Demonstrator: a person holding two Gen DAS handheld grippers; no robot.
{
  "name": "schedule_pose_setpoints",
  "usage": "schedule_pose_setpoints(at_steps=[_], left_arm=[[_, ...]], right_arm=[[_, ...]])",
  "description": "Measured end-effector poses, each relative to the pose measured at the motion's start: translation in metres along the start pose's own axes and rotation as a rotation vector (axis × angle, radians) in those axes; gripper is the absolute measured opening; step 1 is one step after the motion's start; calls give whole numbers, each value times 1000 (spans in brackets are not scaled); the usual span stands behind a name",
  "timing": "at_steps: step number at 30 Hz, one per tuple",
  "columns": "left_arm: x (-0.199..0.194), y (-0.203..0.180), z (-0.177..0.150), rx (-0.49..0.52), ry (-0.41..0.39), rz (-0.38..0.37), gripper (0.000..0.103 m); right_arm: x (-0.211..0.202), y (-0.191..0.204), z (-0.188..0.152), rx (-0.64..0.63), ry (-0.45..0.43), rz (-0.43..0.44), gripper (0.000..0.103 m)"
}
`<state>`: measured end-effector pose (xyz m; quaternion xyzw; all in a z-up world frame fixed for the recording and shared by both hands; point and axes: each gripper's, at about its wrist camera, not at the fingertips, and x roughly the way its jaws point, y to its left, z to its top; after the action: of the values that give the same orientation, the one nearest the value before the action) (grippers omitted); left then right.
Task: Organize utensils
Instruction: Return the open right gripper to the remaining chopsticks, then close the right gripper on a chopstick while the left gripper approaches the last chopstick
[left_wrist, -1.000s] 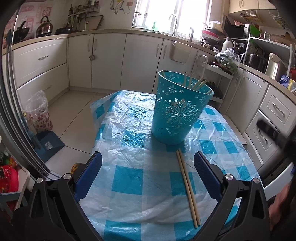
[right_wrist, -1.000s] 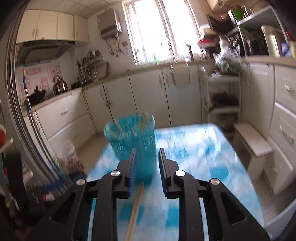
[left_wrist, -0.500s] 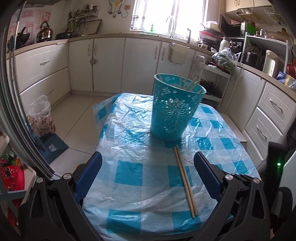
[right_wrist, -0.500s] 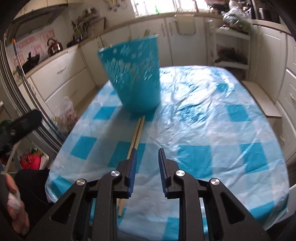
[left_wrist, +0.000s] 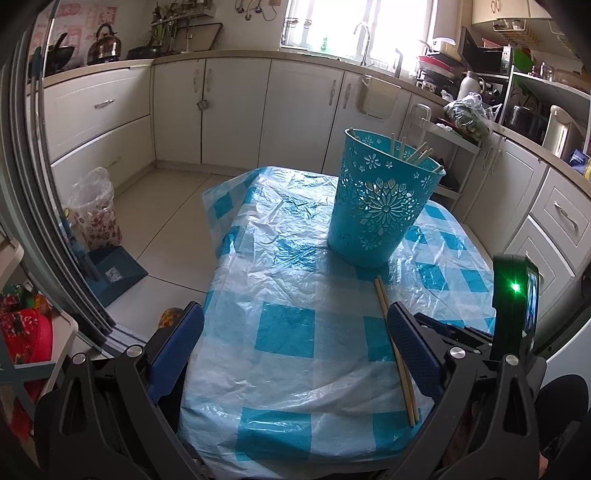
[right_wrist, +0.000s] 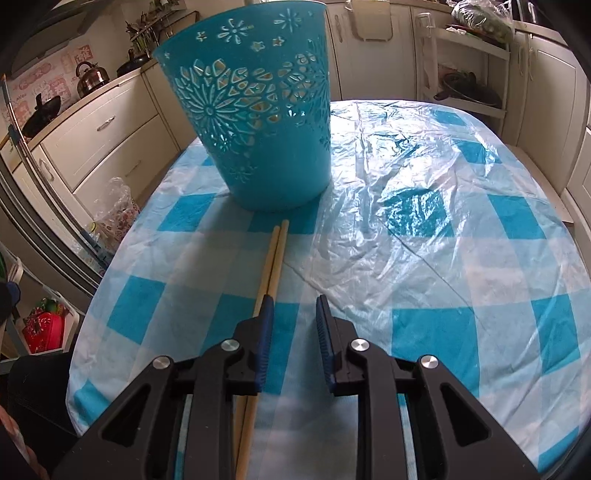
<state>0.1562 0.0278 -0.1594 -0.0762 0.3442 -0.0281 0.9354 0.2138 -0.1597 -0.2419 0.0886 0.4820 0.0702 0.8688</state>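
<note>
A turquoise cut-out basket stands on the blue-checked table and holds several wooden chopsticks. It also shows in the right wrist view. A pair of chopsticks lies on the cloth in front of it, side by side. In the right wrist view the pair runs under my left finger. My right gripper is low over the table, jaws narrowly apart and empty, just right of the pair. My left gripper is wide open and empty at the table's near edge.
Wrinkled clear plastic covers the cloth. White kitchen cabinets run behind the table. A plastic bag and a blue dustpan are on the floor to the left. The right gripper's body with a green light shows at right.
My right gripper has dropped and moved forward to the table, ending beside the lying chopsticks near the basket. My left gripper has drawn back slightly and stays open.
</note>
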Motion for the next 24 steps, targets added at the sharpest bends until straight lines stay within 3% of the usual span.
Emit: schedule_pose_setpoints(at_steps=[14, 16, 18, 24], left_arm=[[5, -7, -3, 18, 15, -3, 95], [6, -9, -3, 23, 18, -6, 95], [7, -10, -4, 32, 23, -7, 95], [24, -24, -3, 66, 66, -17, 95]], right_arm=[[6, 8, 5, -57, 6, -9, 24], [5, 7, 5, -75, 10, -16, 20], [3, 1, 5, -86, 24, -17, 9], [-18, -31, -6, -30, 55, -36, 8]])
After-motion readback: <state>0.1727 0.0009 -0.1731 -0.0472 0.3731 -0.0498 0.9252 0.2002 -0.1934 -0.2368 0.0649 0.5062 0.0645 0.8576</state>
